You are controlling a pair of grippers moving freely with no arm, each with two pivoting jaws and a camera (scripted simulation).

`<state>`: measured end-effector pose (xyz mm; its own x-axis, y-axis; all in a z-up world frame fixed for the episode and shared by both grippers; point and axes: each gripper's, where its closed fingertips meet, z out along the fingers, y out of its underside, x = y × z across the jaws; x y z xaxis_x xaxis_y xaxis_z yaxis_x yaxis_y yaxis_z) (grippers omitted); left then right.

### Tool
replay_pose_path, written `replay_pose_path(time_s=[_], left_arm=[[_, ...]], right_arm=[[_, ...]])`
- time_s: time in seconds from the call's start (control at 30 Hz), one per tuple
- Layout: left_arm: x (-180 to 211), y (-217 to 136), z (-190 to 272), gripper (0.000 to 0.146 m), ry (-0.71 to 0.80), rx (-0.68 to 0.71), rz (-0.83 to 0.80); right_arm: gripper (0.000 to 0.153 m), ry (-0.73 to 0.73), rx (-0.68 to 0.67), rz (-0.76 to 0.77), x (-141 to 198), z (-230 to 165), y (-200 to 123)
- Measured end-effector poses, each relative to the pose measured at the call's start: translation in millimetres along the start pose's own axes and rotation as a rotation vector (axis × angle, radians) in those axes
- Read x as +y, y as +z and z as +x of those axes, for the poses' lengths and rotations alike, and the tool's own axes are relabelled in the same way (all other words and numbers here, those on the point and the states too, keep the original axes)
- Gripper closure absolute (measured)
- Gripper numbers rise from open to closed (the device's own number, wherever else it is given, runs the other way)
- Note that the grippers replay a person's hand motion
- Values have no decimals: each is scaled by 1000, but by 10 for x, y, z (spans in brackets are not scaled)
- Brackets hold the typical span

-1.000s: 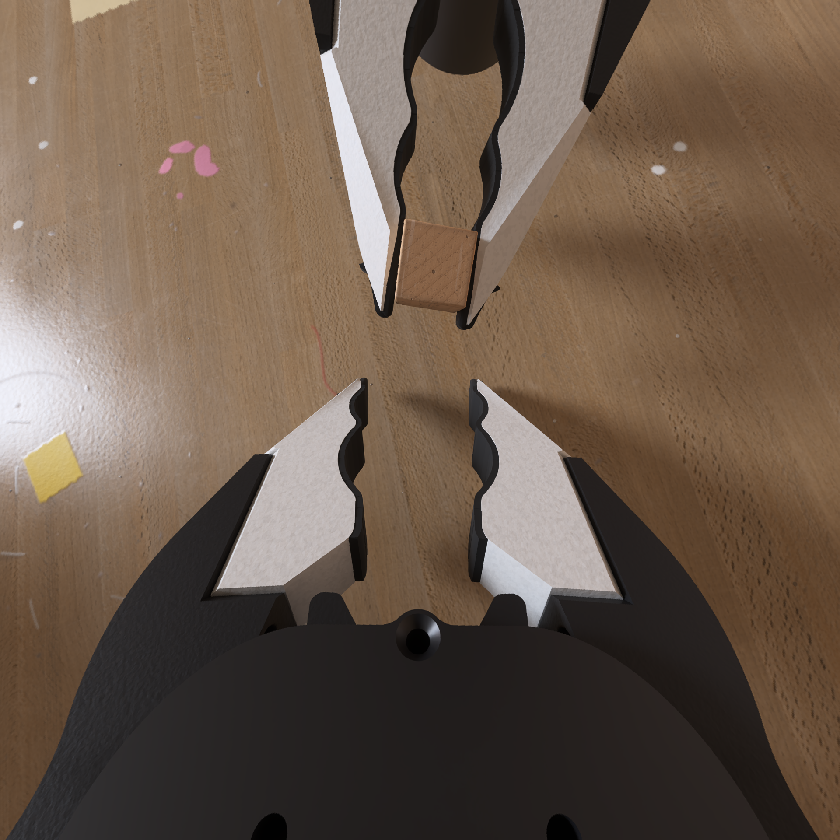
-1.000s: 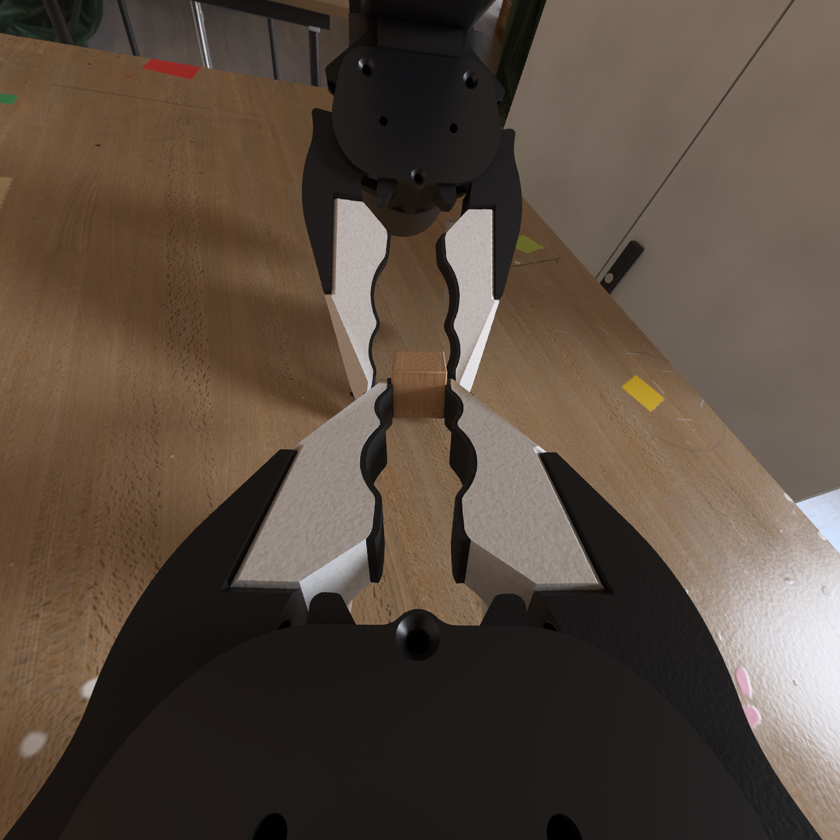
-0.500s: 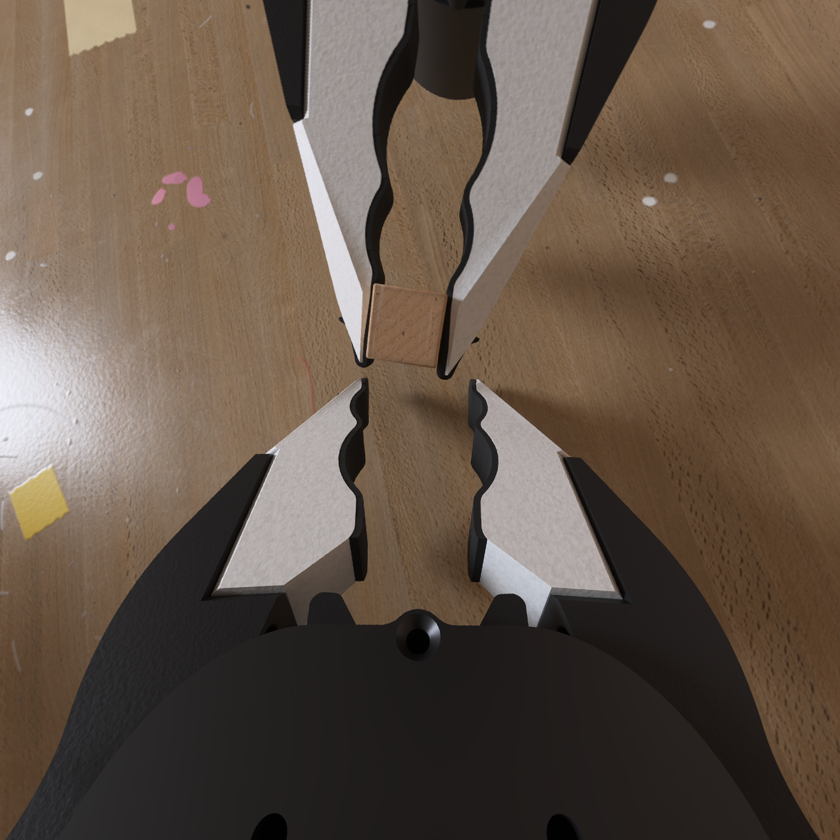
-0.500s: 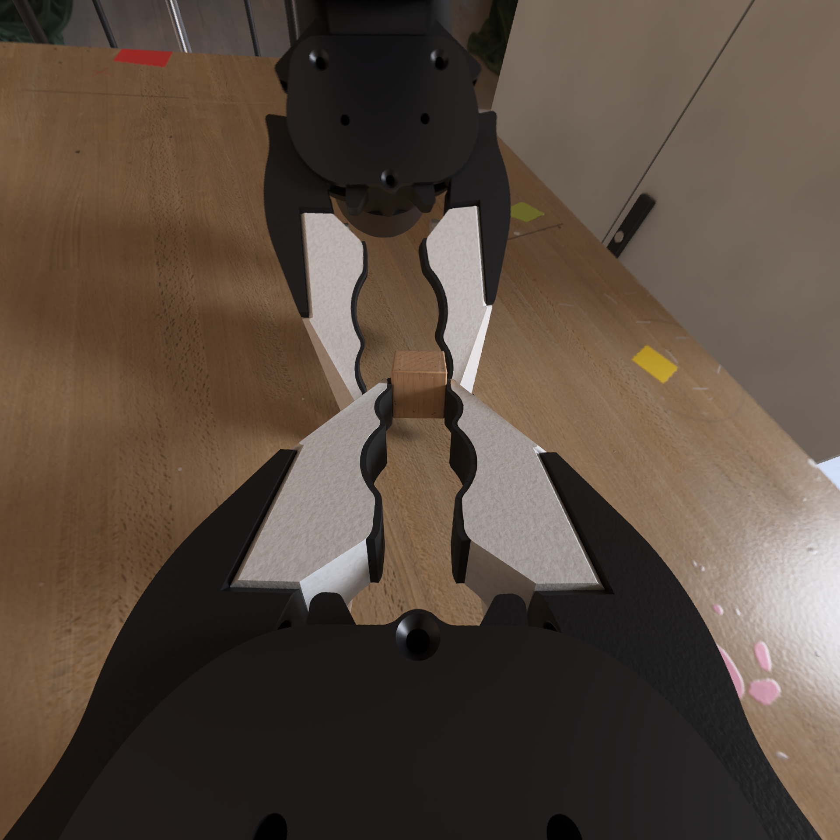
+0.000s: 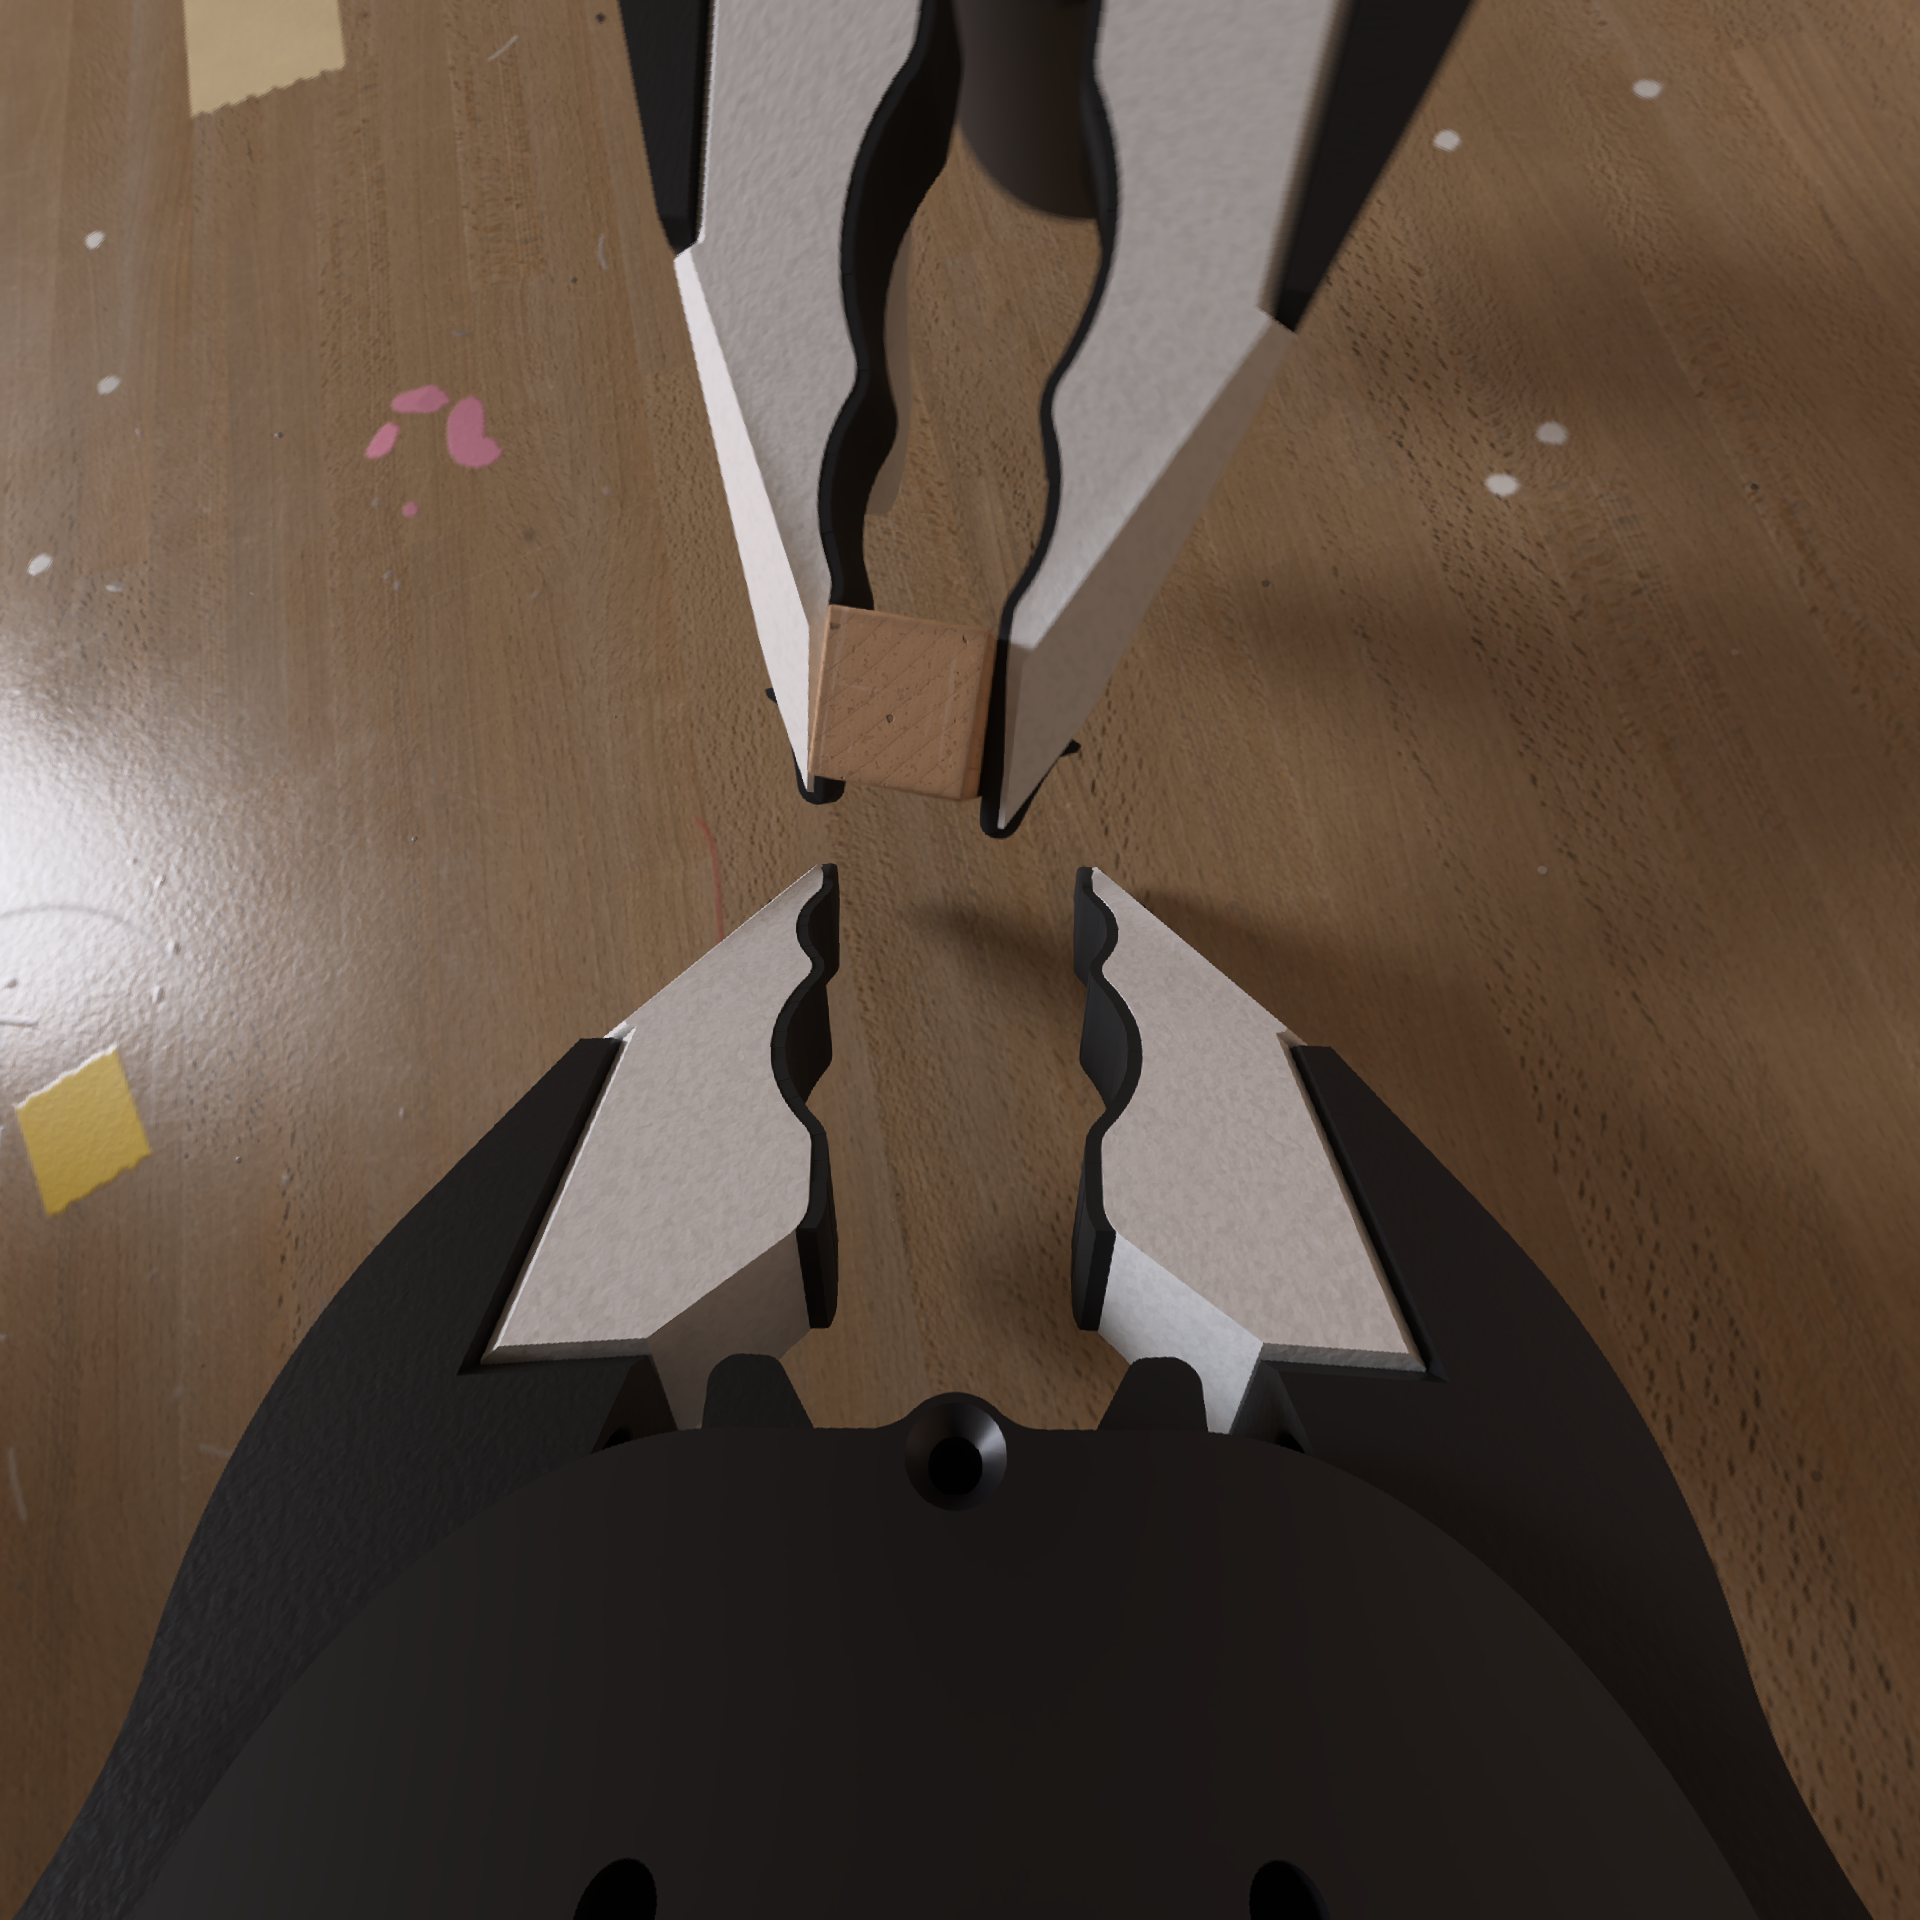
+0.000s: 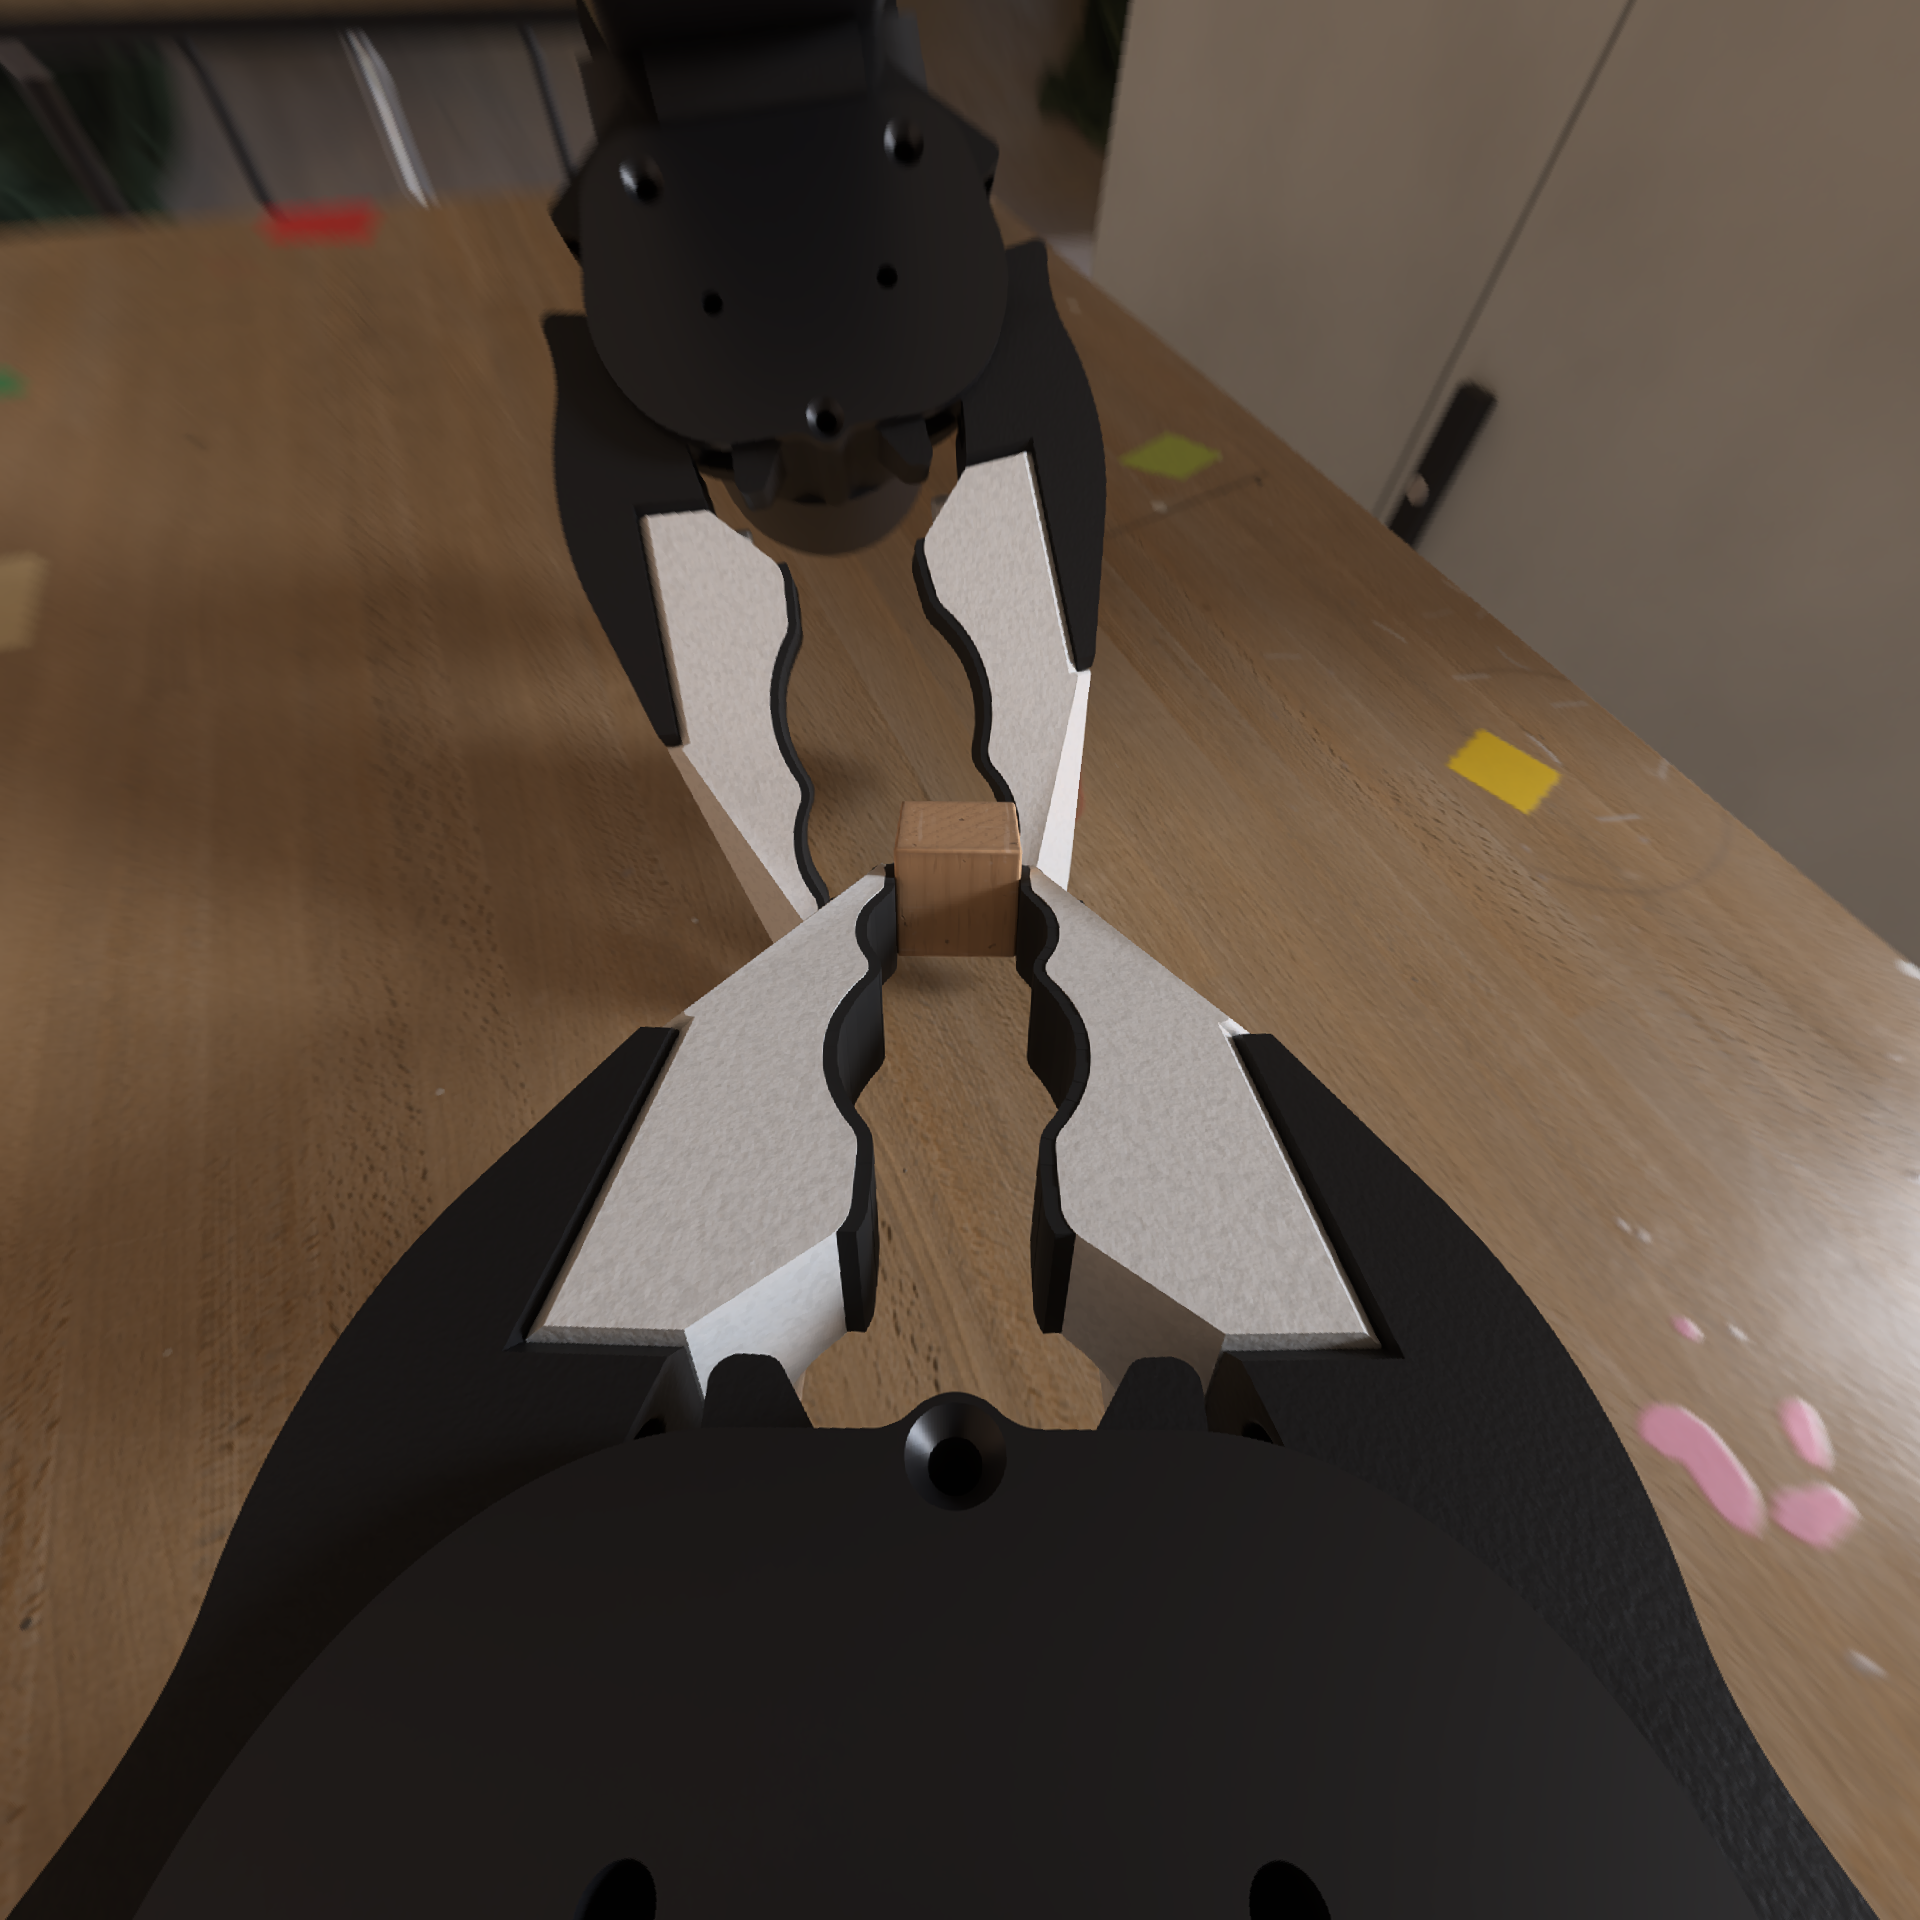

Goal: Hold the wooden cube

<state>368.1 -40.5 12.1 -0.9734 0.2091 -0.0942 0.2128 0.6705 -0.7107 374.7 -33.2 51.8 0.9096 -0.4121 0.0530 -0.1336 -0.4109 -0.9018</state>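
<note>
You see a pale wooden cube (image 5: 899,717), matt, on a varnished table (image 5: 1455,831) with perhaps paper-tape scraps (image 5: 81,1130).

No legible text, label, brand, number or sign appears in either view. The table (image 5: 312,727) carries only blank coloured patches: a yellow square (image 5: 81,1130), a beige strip (image 5: 265,47) and pink paint spots (image 5: 457,431) in the left wrist view; a red patch (image 6: 317,223), a green patch (image 6: 1169,455), a yellow patch (image 6: 1503,770) and pink spots (image 6: 1745,1475) in the right wrist view. None bears writing.
</note>
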Motion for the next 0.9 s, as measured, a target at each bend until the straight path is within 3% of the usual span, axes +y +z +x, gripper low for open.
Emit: replay_pose_path(time_s=[0.1, 0.17, 0.33, 0.4, 0.6, 0.77, 0.9], left_arm=[[-10, 1, -10, 101, -10, -16, 5], [-13, -3, -6, 101, 4, -23, 12], [-3, 1, -12, 102, -17, -30, -1], [-12, -2, -21, 101, -11, -41, 13], [-25, 8, -74, 101, -44, -50, 22], [-24, 21, -50, 101, -34, -26, 9], [-19, 20, -57, 101, -36, -34, 2]], right_arm=[[131, -43, 81, -163, -2, -2, 16], [131, -27, 65, -214, -14, -6, 29], [131, 234, -105, -114, -22, 33, 33], [131, 270, -150, -71, -28, 45, 9], [131, 177, -97, -14, -2, 61, -51], [131, 45, 15, -101, -23, 51, -26], [131, 98, 5, -117, -52, 94, 17]])
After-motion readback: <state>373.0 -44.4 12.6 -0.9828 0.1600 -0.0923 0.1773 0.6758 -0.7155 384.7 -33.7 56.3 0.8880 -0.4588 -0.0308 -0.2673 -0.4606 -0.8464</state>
